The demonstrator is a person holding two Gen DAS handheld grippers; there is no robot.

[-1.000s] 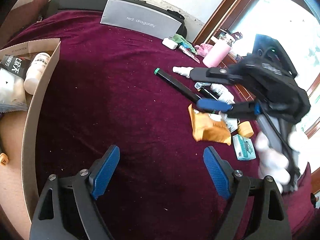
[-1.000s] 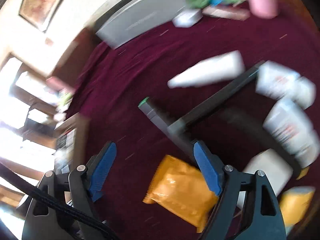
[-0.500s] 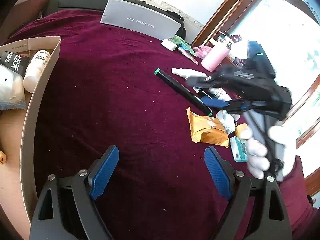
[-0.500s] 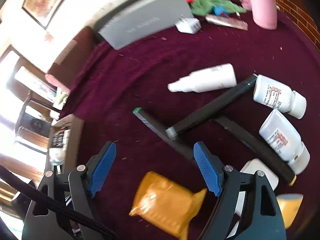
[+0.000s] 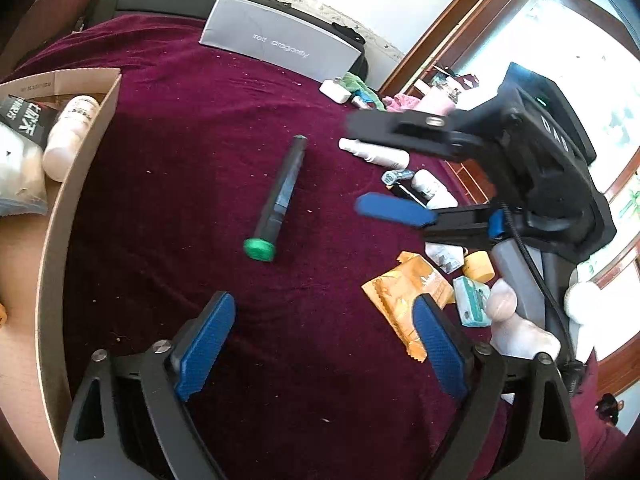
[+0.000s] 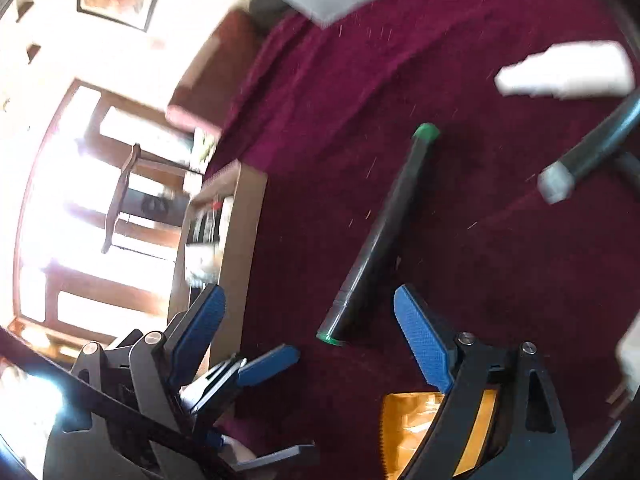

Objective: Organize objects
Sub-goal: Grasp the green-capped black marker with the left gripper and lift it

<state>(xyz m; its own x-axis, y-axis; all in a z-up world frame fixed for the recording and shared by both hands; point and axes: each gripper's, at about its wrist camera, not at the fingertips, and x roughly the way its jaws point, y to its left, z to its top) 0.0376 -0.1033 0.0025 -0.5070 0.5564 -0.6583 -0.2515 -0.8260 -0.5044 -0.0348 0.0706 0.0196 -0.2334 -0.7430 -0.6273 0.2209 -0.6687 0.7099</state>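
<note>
Both the left tongs (image 5: 320, 344) and the right tongs (image 6: 308, 328), jaws just widened, gape empty over the maroon tabletop (image 5: 180, 168), so the round green-capped black tube (image 5: 280, 196) lying loose between them and the cardboard box (image 5: 60, 216) may roll from a clumsy pinch.

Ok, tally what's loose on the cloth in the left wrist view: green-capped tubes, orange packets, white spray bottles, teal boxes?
Green-capped tube: 1
Orange packet: 1
White spray bottle: 1
Teal box: 1
Total: 4
</note>
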